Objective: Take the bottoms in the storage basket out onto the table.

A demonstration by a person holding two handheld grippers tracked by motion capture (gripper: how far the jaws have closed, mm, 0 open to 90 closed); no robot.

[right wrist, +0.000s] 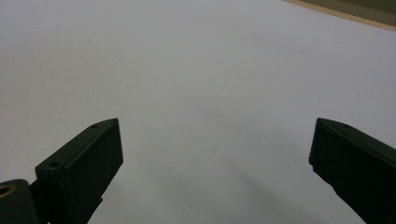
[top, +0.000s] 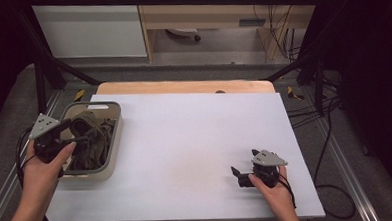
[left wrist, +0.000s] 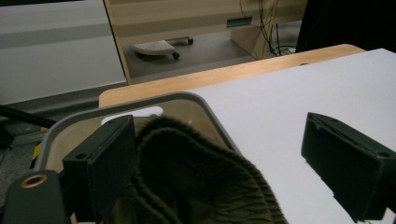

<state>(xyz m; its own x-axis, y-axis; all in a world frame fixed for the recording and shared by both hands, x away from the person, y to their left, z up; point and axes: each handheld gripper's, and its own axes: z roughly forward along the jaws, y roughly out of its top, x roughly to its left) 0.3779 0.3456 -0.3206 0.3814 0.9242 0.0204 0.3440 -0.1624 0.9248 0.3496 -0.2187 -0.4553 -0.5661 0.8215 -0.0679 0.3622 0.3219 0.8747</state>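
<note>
An olive-green ribbed cloth (top: 92, 140) lies bunched in a grey-rimmed tub (top: 116, 131) at the table's left edge. My left gripper (top: 77, 133) hovers over the tub's near left side, pointing into it. In the left gripper view the left gripper (left wrist: 219, 140) is open, its jaws wide apart, and the cloth (left wrist: 196, 182) bulges up between them, resting against the left jaw without being clamped. My right gripper (top: 242, 176) rests low over the white table top (top: 195, 135) at the front right. It (right wrist: 215, 140) is open with bare table between its jaws.
The tub's rim (left wrist: 140, 103) curves just beyond the left jaws. A wooden strip (top: 183, 86) runs along the table's far edge. Beyond it are a black frame, cables (top: 280, 31) and a cabinet. The white sheet's edge (top: 306, 150) is close to the right hand.
</note>
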